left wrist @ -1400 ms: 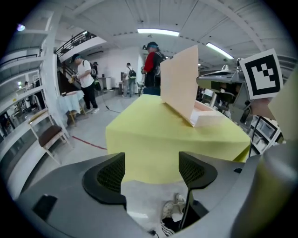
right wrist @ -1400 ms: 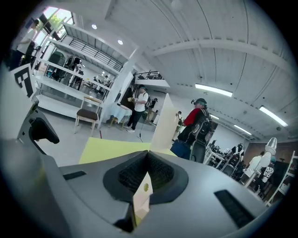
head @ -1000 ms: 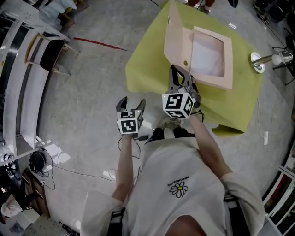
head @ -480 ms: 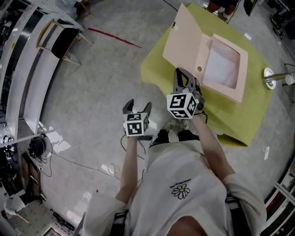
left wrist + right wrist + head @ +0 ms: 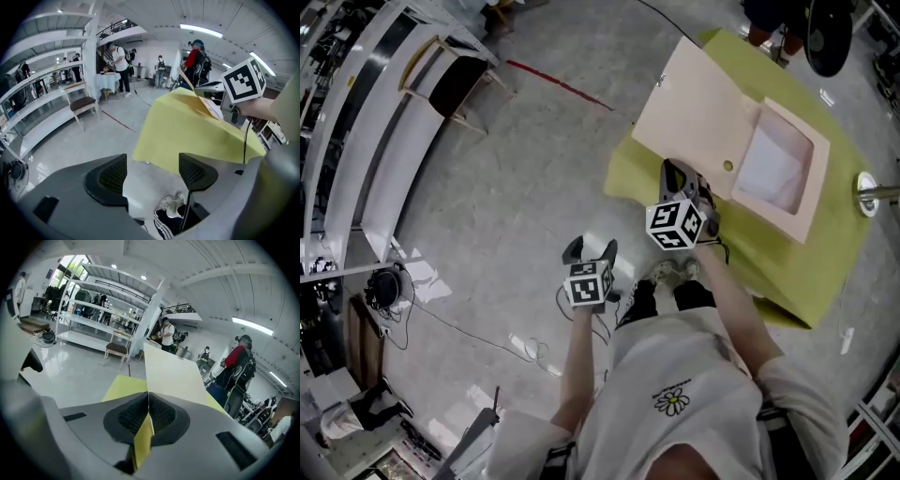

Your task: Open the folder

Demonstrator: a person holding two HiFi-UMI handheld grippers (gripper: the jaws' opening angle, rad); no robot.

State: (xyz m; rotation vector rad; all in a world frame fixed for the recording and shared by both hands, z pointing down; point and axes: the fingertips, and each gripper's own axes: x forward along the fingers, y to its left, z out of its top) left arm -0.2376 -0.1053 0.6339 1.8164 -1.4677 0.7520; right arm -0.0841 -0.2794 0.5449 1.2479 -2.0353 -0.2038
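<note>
A pale pink folder (image 5: 778, 173) lies on a table with a yellow-green cloth (image 5: 787, 262). Its cover (image 5: 698, 117) is swung up and leans out over the table's left edge. My right gripper (image 5: 680, 178) is shut on the cover's near edge. In the right gripper view the cream cover (image 5: 173, 376) rises from between the closed jaws of that right gripper (image 5: 148, 411). My left gripper (image 5: 589, 251) hangs off the table over the grey floor. It is open with nothing between its pads (image 5: 108, 176), and the yellow-green table (image 5: 187, 136) lies ahead of it.
A chair (image 5: 455, 84) and long white shelving (image 5: 356, 159) stand at the left. Cables (image 5: 516, 347) lie on the floor near the person's shoes (image 5: 670, 274). A white lamp base (image 5: 867, 192) sits at the table's right. Several people stand in the background (image 5: 117, 61).
The cover has swung further open toward the left with my right gripper still on it. My left gripper has sunk lower and nearer the person's body.
</note>
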